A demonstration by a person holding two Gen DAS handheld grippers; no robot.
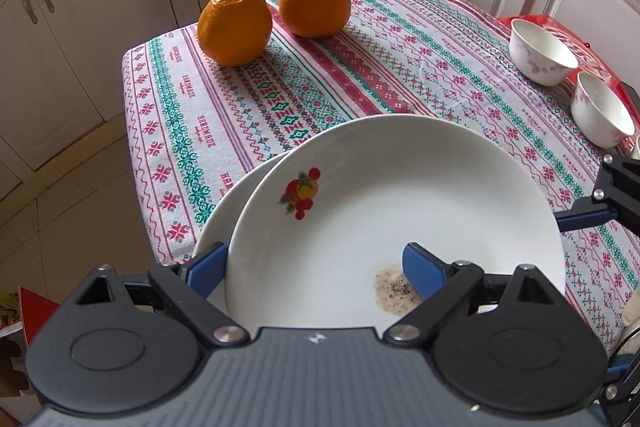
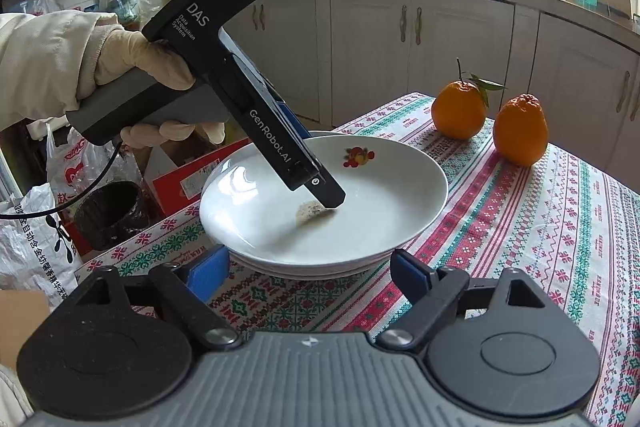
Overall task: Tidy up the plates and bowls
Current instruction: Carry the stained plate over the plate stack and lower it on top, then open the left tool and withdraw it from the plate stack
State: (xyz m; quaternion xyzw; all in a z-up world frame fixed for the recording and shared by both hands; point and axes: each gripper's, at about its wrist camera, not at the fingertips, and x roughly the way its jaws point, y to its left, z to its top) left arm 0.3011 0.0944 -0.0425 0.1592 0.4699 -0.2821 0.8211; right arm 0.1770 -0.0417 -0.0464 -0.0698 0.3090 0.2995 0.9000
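Observation:
Two white plates are stacked on the patterned tablecloth (image 1: 360,75). The top plate (image 1: 400,195) (image 2: 380,195) has a fruit decal and a brown crumb patch (image 1: 394,291); the lower plate (image 1: 218,223) peeks out at its left. My left gripper (image 1: 314,263) is open and straddles the top plate's near rim, one pad inside by the crumbs, the other outside. My right gripper (image 2: 310,267) is open, with the stack's rim between its fingertips and no pad pressing. Two white flowered bowls (image 1: 540,55) (image 1: 600,115) stand at the far right.
Two oranges (image 1: 236,27) (image 1: 316,1) sit at the table's far corner. A gloved hand (image 2: 132,67) holds the left gripper's handle. Bags and a red box (image 2: 180,179) crowd the floor beyond the table's edge. Kitchen cabinets (image 2: 400,47) ring the room.

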